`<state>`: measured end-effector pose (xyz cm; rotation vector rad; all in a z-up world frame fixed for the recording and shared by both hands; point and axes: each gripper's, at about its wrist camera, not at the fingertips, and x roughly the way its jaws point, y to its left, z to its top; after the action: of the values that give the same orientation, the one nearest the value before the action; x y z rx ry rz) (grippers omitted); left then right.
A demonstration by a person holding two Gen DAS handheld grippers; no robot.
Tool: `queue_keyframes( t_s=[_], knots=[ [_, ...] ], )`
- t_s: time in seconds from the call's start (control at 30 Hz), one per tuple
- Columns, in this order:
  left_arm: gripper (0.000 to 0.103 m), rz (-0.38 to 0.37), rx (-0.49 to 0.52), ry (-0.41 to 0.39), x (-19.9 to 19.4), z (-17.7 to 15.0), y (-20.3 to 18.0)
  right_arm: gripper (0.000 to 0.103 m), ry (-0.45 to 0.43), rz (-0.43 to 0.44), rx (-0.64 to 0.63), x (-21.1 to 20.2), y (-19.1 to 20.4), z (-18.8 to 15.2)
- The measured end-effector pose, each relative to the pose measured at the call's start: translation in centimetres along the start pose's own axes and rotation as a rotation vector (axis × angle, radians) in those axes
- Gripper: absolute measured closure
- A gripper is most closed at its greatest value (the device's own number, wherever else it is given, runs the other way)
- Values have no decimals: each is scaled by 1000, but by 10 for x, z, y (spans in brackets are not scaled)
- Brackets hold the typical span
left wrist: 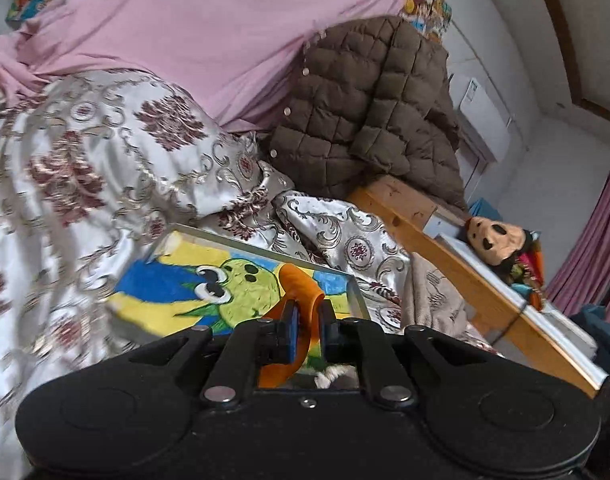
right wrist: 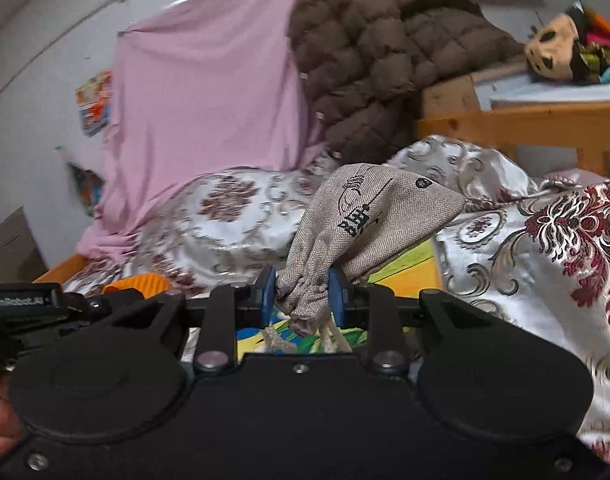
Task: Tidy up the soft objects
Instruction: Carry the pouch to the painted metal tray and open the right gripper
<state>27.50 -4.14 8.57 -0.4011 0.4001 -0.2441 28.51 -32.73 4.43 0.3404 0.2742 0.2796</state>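
My left gripper (left wrist: 307, 316) is shut on an orange soft cloth piece (left wrist: 301, 284) and holds it over a colourful cartoon picture box (left wrist: 209, 288) lying on the bed. My right gripper (right wrist: 301, 292) is shut on a beige drawstring pouch (right wrist: 365, 216) with black print, held up above the same picture box (right wrist: 409, 268). The pouch also shows in the left wrist view (left wrist: 433, 300) at the right. The orange piece and the left gripper (right wrist: 137, 282) show at the left in the right wrist view.
A silvery floral quilt (left wrist: 85, 168) covers the bed. A pink sheet (left wrist: 209, 28) and a brown quilted jacket (left wrist: 369, 108) hang behind. A wooden bed frame (left wrist: 465, 276) runs on the right, with a plush doll (left wrist: 501, 248) on a white ledge.
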Motion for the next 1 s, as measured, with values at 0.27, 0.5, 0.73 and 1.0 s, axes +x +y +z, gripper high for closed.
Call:
queue_keyframes(
  t_s=[0.27, 0.5, 0.73, 1.0],
  knots=[
    [92, 46, -57, 102, 116, 4, -1, 82, 154, -42, -1, 82, -39, 7],
    [92, 112, -110, 177, 166, -5, 15, 82, 169, -44, 16, 126, -50, 0],
    [88, 131, -75, 261, 190, -14, 16, 81, 249, -68, 33, 148, -50, -7],
    [74, 152, -134, 320, 190, -14, 22, 69, 310, -84, 24, 160, -52, -20]
  ],
)
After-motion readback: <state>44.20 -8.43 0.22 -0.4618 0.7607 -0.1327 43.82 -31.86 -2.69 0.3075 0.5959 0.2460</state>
